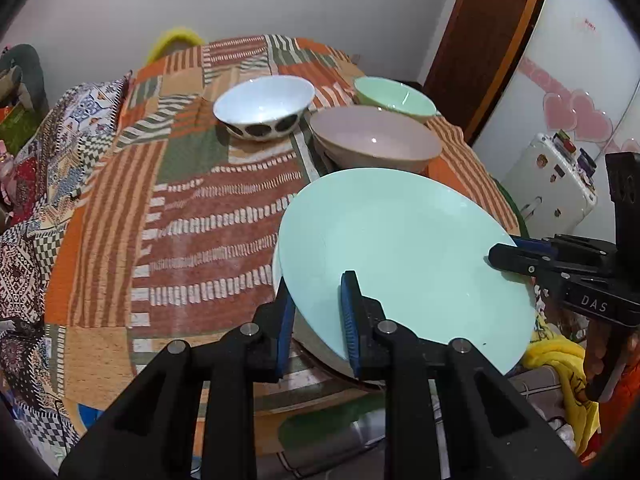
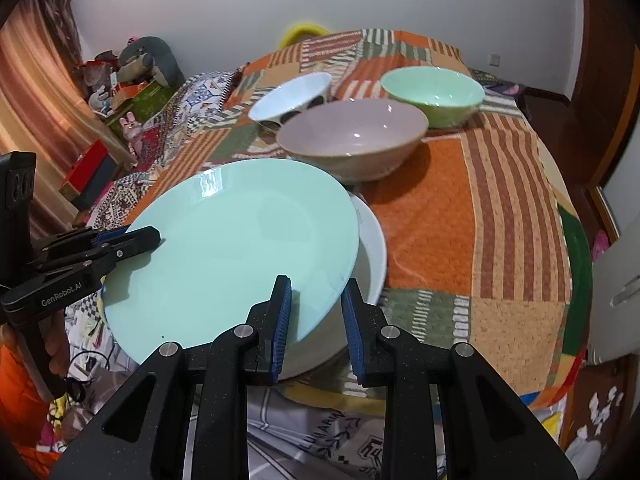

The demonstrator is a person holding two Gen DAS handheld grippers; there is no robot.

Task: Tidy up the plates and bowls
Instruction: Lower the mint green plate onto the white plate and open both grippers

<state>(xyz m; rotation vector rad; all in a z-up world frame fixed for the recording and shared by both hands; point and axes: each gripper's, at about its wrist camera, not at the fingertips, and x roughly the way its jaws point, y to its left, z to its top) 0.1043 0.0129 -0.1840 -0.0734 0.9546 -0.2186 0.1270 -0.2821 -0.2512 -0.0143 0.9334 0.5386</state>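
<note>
Plate (image 1: 400,248), mint green, tilted, carried by 2 grippers at once. Left gripper (image 1: 316,320) pinches its rim at lower centre of the left wrist frame: one blue pad on top of the plate, the other under the edge. Right gripper (image 2: 316,320) does the same on the opposite rim, lower centre of the right wrist frame, jaws nearly together with the rim between them. Each gripper also shows in the other's view, clamped on the far edge.

White plate (image 2: 372,240) lies directly under the mint one, peeking out on the right side of the right wrist frame, on the patchwork cloth (image 1: 192,208). Mint plate hangs just above it, low side toward the grippers, high side toward the bowls. Whether the 2 plates already touch, cannot tell.

3 bowls behind, upper half of both frames: beige bowl (image 1: 376,140) just beyond the plate's far edge, spotted white bowl (image 1: 264,108) to its left, green bowl (image 1: 396,96) to its right at the back.

Judgement: step is stacking the mint plate on the white one. The key relation is mint plate over the white plate and offset toward frame left in the right view, so the coming move likely needs levelling and centring before release. Both hands are equally close. Risk: the far edge bumps the beige bowl.
</note>
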